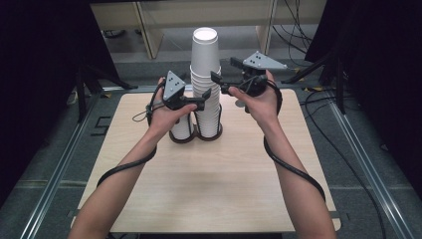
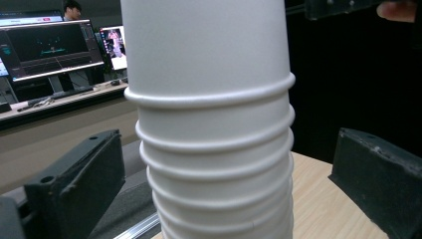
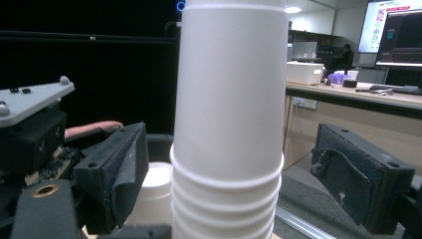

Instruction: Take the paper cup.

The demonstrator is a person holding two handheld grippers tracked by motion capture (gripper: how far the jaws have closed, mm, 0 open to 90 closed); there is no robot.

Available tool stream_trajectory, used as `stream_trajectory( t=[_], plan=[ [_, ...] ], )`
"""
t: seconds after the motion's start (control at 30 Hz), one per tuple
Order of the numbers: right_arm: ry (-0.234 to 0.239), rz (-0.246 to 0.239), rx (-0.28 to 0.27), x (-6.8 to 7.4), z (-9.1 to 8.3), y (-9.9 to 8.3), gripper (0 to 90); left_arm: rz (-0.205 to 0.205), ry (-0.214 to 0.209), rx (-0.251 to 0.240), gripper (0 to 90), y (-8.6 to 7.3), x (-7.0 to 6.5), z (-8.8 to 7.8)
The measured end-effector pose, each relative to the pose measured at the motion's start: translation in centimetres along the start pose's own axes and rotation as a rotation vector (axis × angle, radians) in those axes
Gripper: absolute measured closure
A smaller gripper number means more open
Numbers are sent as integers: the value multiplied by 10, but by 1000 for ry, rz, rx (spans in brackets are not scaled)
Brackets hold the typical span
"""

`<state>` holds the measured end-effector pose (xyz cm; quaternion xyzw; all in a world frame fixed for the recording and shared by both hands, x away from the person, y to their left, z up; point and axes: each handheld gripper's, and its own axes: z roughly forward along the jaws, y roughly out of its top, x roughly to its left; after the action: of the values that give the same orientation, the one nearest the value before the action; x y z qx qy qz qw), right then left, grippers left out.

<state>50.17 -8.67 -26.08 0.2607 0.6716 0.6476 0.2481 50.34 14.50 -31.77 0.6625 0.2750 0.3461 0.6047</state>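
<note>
Two open hand-held grippers, left and right, straddle the tall cup stack between their jaws; an uneven squeeze could topple it.

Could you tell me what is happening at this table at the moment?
A person is working on a tall stack of white paper cups with a hand-held gripper in each hand. The left gripper and the right gripper are both open, each with a jaw on either side of the stack without clamping it. A shorter stack of cups stands just beside it on the wooden table. It looks as if a cup is about to be pulled off.
</note>
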Motion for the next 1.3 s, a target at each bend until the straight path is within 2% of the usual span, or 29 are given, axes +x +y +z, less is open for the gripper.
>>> stream_trajectory(
  t=[0.03,0.07,0.27,0.37,0.4,0.47,0.57,0.87,0.97,1.07,1.3],
  plan=[
    [-6,-17,-2,-2,3,3,154,1,0,-1,0,1,0,2],
    [3,3,8,-2,5,4,153,1,1,1,0,2,1,5],
    [15,8,-7,-5,23,19,153,-4,7,-4,0,7,4,14],
    [4,-12,5,-6,32,26,153,-15,8,-7,0,7,5,15],
    [7,7,8,-5,35,27,153,-29,6,-7,0,7,6,17],
    [-6,-8,8,-7,39,31,153,-35,7,-4,0,7,8,19],
    [-5,-3,13,-9,45,34,148,-42,9,0,0,7,9,22],
    [17,5,23,-10,58,35,150,-55,-7,-2,39,7,8,26],
    [29,28,31,-10,61,33,149,-53,-8,-3,39,8,8,26],
    [29,20,36,-11,64,33,150,-52,-8,-6,39,8,8,27],
    [50,45,17,-13,65,36,155,-44,-8,3,39,8,9,27]
  ],
)
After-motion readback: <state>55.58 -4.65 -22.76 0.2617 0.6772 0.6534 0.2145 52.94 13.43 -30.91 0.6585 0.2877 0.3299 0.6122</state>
